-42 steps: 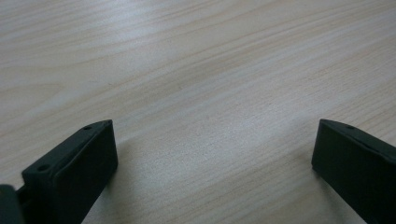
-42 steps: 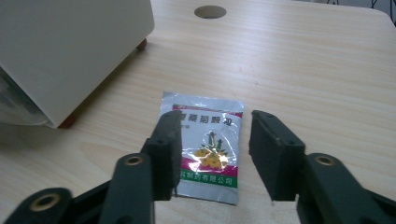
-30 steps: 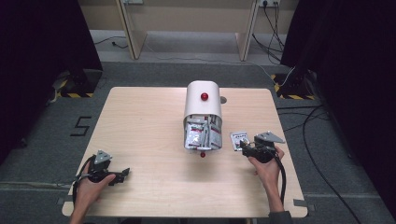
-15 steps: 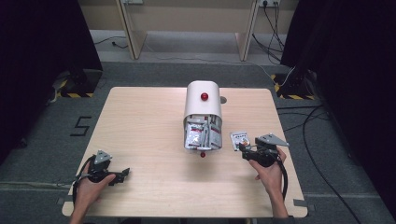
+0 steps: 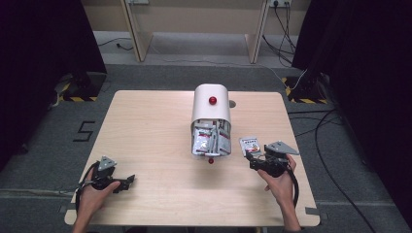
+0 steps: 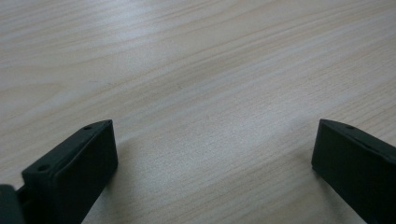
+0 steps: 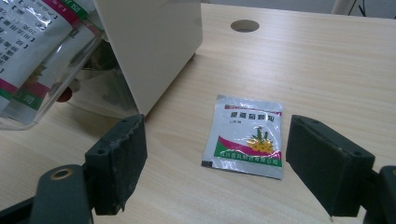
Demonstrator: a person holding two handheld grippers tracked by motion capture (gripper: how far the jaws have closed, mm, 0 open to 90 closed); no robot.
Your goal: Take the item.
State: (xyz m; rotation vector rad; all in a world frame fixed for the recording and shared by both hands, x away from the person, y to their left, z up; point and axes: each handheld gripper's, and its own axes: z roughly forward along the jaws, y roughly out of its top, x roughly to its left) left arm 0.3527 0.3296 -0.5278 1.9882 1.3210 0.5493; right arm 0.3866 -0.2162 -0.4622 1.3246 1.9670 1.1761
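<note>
Right claw, jaws just spread wide, hovers behind the flat sachet; regrasping risks it skidding along the surface.

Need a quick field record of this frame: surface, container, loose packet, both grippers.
surface: light wooden table, round hole near its far edge
container: white box with a red knob on top, clear front tray open and full of sachets
loose packet: one silver sachet lying flat on the table beside the white box, touching neither jaw
right gripper: jaws have just been opening, now wide, the sachet lies ahead between them, nothing gripped
left gripper: open over bare wood, near the table's front left
</note>
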